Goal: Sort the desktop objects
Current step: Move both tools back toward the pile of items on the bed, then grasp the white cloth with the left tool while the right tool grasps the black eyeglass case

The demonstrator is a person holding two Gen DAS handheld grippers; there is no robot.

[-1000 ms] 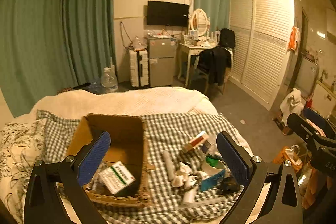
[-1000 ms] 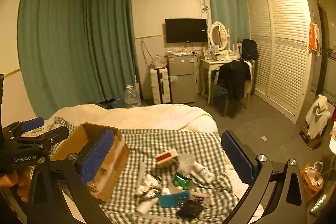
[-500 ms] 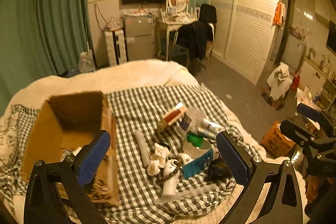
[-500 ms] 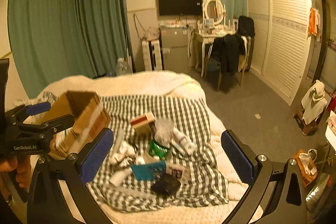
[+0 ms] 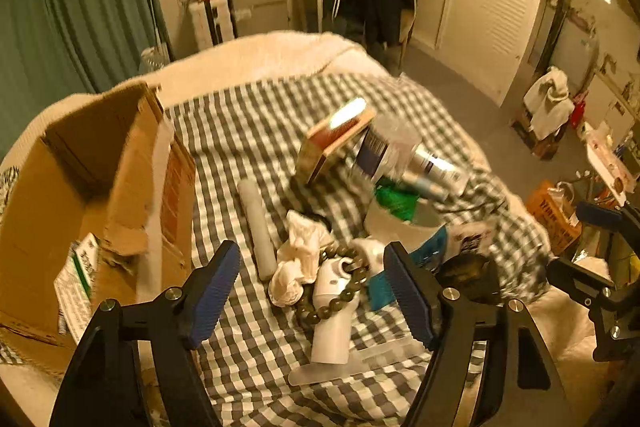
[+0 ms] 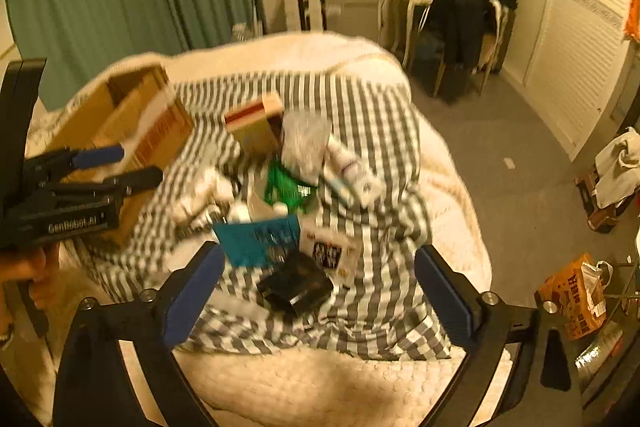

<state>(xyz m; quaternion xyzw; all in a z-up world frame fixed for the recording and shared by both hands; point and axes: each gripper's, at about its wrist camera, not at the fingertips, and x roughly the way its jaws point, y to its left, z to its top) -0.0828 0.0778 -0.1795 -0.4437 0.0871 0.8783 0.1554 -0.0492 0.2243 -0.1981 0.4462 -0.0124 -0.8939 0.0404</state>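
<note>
White lettering reading "GenRobot.AI" runs along the black body of the left tongs [image 6: 104, 169], at nine o'clock in the right wrist view. The orange bag [image 6: 572, 301] on the floor at four o'clock carries dark printed characters too blurred to read, as does the print on the blue packet [image 6: 260, 241].
</note>
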